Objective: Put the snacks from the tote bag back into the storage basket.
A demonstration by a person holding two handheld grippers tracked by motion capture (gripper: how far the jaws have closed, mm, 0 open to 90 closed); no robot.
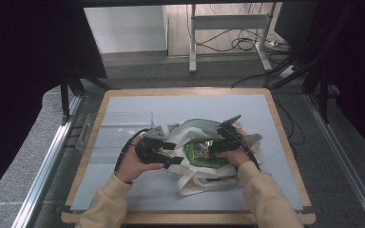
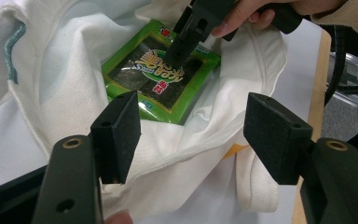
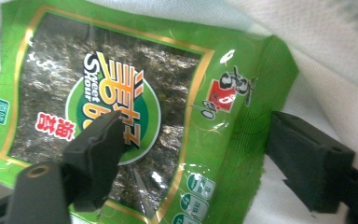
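A white cloth tote bag [image 1: 195,128] lies open on the grey table mat [image 1: 138,190]. Inside it lies a green seaweed snack packet [image 1: 200,154], flat and label up. My left gripper [image 1: 175,154] sits at the bag's left rim. Its jaws stand wide in the left gripper view [image 2: 193,126], with bunched bag cloth [image 2: 65,84] between them and the packet [image 2: 154,79] beyond. My right gripper [image 1: 214,148] reaches into the bag from the right, tips down on the packet [image 2: 179,53]. It is open [image 3: 191,154], one jaw over the packet's label [image 3: 121,70], the other beside its edge.
A clear plastic tray [image 1: 114,130] rests at the mat's left side. The bag's handles trail toward the table's front edge [image 1: 190,187]. A wooden border [image 1: 285,142] rims the table, with floor, cables and a metal stand beyond.
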